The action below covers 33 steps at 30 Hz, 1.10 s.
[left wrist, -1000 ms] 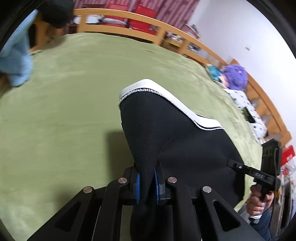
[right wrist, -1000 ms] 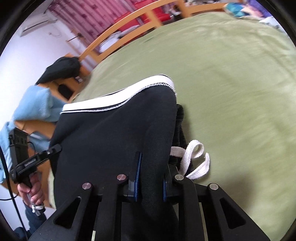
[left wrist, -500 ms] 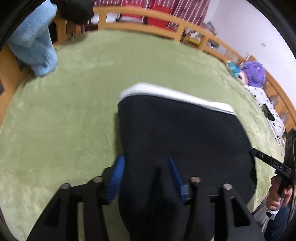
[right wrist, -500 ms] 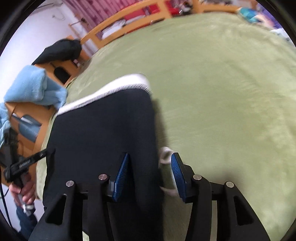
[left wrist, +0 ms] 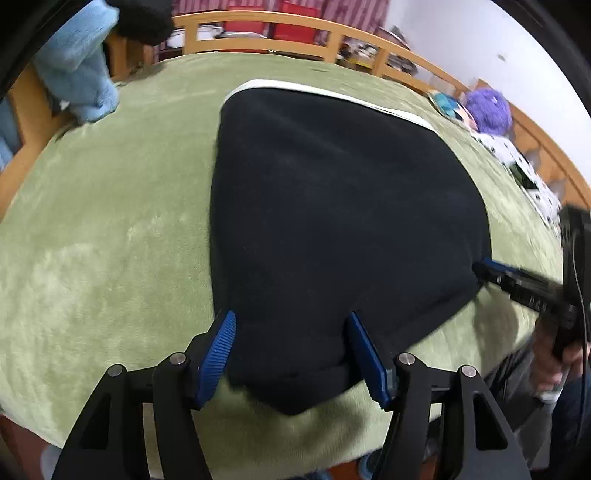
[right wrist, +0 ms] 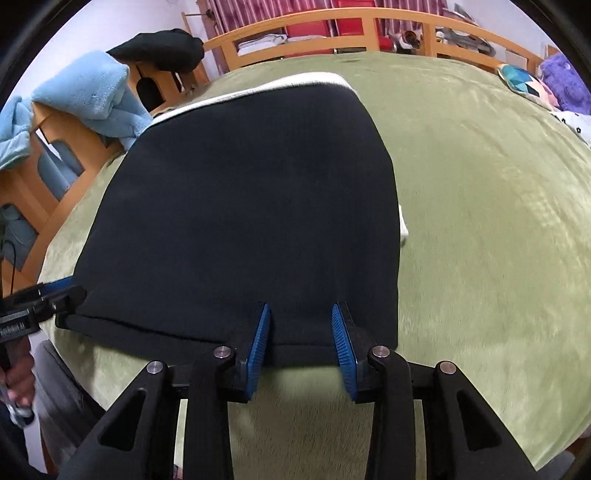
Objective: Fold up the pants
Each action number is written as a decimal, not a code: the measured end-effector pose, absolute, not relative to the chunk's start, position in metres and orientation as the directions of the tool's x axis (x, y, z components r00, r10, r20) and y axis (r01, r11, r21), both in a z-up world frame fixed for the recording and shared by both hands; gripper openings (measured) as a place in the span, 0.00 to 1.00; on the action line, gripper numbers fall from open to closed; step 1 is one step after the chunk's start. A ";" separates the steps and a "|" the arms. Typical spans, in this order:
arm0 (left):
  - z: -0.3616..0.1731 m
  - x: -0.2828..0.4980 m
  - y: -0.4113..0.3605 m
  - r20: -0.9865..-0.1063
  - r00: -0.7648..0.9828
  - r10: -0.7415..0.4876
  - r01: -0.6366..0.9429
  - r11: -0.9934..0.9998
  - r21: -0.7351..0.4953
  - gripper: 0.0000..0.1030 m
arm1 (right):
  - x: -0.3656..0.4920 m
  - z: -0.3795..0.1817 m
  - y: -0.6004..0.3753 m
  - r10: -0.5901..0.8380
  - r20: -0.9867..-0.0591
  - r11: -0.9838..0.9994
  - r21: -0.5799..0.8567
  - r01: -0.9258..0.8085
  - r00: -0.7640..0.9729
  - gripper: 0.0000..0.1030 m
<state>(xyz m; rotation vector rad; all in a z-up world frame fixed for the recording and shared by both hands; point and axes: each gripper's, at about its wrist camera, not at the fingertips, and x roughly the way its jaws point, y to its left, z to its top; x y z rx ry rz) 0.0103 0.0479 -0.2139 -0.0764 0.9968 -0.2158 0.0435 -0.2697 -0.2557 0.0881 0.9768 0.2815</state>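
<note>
The pants lie flat on the green bed as a folded black block, its white waistband at the far edge and the fold at the near edge, next to the person. The block runs a little longer near-to-far than left-to-right. A bit of white drawstring peeps out at its right edge.

Both grippers sit at that near edge, pointing far along the cloth. The left gripper has its fingers spread wide, straddling the near left corner without pinching it. The right gripper is likewise spread, over the near right part of the edge, gripping nothing. Each is about equally close to the cloth, so either could take its own corner.

Any further fold would likely carry the near edge toward the waistband.

A blue blanket hangs on the wooden rail at the far left; a purple toy lies far right.
</note>
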 end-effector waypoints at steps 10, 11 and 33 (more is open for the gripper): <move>-0.155 0.093 0.064 -0.724 0.635 -0.268 0.156 0.963 -0.220 0.59 | 0.098 -0.177 -0.290 0.343 -0.663 0.939 0.227 -0.257 0.666 0.35; -0.152 0.109 0.064 -0.712 0.645 -0.276 0.150 0.960 -0.235 0.59 | 0.113 -0.173 -0.286 0.336 -0.656 0.942 0.216 -0.259 0.676 0.35; -0.187 0.195 0.041 -0.758 0.607 -0.240 0.117 0.970 -0.213 0.54 | 0.220 -0.224 -0.279 0.246 -0.709 0.967 0.225 -0.119 0.661 0.02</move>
